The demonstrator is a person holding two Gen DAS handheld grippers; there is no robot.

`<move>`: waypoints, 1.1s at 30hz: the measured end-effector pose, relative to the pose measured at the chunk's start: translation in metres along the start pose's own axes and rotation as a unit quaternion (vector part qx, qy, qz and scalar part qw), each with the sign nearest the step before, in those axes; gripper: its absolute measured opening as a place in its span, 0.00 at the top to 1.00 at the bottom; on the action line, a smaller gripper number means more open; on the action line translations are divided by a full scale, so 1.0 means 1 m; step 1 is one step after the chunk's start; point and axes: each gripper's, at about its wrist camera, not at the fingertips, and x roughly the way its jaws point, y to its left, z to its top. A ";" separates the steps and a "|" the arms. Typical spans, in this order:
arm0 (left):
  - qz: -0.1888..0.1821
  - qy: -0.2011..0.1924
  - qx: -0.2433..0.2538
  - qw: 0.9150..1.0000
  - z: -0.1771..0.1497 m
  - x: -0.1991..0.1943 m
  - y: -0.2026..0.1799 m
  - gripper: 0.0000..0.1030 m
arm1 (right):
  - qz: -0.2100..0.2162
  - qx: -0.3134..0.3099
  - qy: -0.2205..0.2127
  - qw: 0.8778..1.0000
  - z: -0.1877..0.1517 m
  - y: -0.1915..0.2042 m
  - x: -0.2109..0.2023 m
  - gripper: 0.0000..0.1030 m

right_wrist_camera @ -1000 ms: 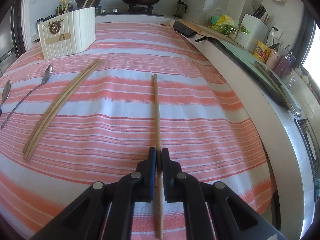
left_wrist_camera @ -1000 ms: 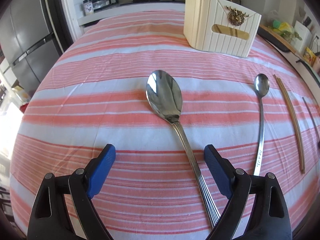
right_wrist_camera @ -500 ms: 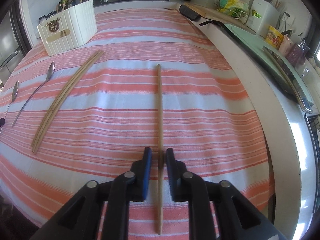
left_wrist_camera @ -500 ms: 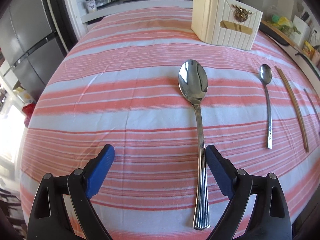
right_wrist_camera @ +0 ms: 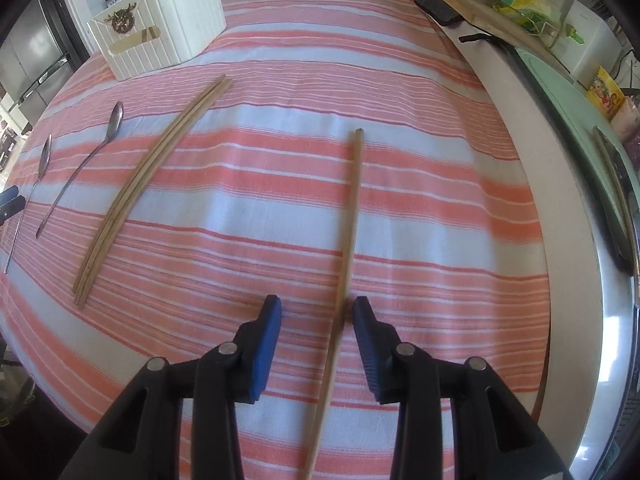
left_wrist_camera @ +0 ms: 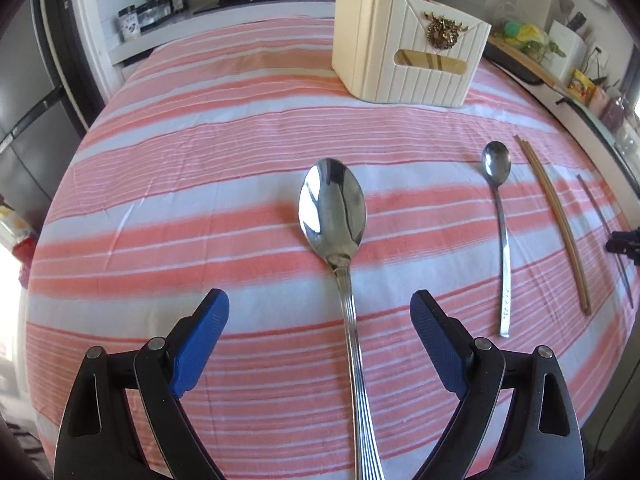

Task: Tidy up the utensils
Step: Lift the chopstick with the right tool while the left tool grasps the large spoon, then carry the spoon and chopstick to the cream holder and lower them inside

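The right gripper (right_wrist_camera: 316, 312) is opening, its fingers clear of the single chopstick (right_wrist_camera: 352, 216) lying between them on the striped counter (right_wrist_camera: 400, 208), apparently just set down. The left gripper (left_wrist_camera: 320, 312) hangs wide open astride the large spoon (left_wrist_camera: 334, 208) handle (nothing held), likely lining up a pick for the white holder (left_wrist_camera: 408, 60).
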 end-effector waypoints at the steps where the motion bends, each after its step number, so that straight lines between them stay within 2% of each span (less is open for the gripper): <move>1: 0.008 0.002 0.004 1.000 0.005 0.005 -0.002 0.10 | 0.002 0.003 -0.001 1.000 0.006 -0.002 0.002 0.64; 4: 0.023 0.014 0.005 1.000 0.017 0.019 -0.003 0.10 | 0.007 0.011 -0.009 1.000 0.025 -0.010 0.010 0.65; 7: 0.013 0.020 -0.003 1.000 0.026 0.028 -0.002 0.11 | 0.012 0.016 -0.016 1.000 0.044 -0.016 0.018 0.70; 9: 0.007 0.021 -0.009 1.000 0.033 0.031 -0.001 0.16 | 0.012 0.018 -0.019 1.000 0.060 -0.019 0.024 0.71; 11: 0.008 0.016 -0.009 1.000 0.039 0.033 -0.002 0.29 | 0.011 0.022 -0.018 1.000 0.075 -0.022 0.030 0.74; 12: 0.011 0.011 -0.006 1.000 0.042 0.034 -0.004 0.34 | 0.007 0.022 -0.017 1.000 0.083 -0.022 0.033 0.81; 13: 0.013 0.005 -0.003 1.000 0.044 0.033 -0.004 0.55 | 0.003 0.023 -0.015 1.000 0.091 -0.024 0.036 0.85; 14: 0.002 0.004 -0.001 1.000 0.046 0.033 -0.004 0.59 | 0.000 0.026 -0.013 1.000 0.098 -0.026 0.038 0.95; 17: -0.020 -0.003 -0.017 1.000 0.050 0.028 0.004 0.60 | -0.004 0.039 -0.017 0.999 0.110 -0.030 0.037 0.95; 20: -0.025 -0.038 -0.025 0.999 0.051 0.001 0.012 0.60 | 0.012 0.043 -0.061 0.997 0.109 -0.023 0.009 0.95; 24: -0.030 -0.094 -0.030 0.995 0.048 -0.052 0.016 0.60 | 0.035 0.030 -0.146 0.988 0.095 -0.007 -0.054 0.95; 28: -0.039 -0.150 -0.031 0.987 0.041 -0.104 0.016 0.60 | 0.053 0.021 -0.224 0.973 0.078 0.007 -0.115 0.95; 33: -0.060 -0.206 -0.037 0.976 0.033 -0.155 0.014 0.60 | 0.051 0.009 -0.307 0.950 0.040 0.029 -0.171 0.95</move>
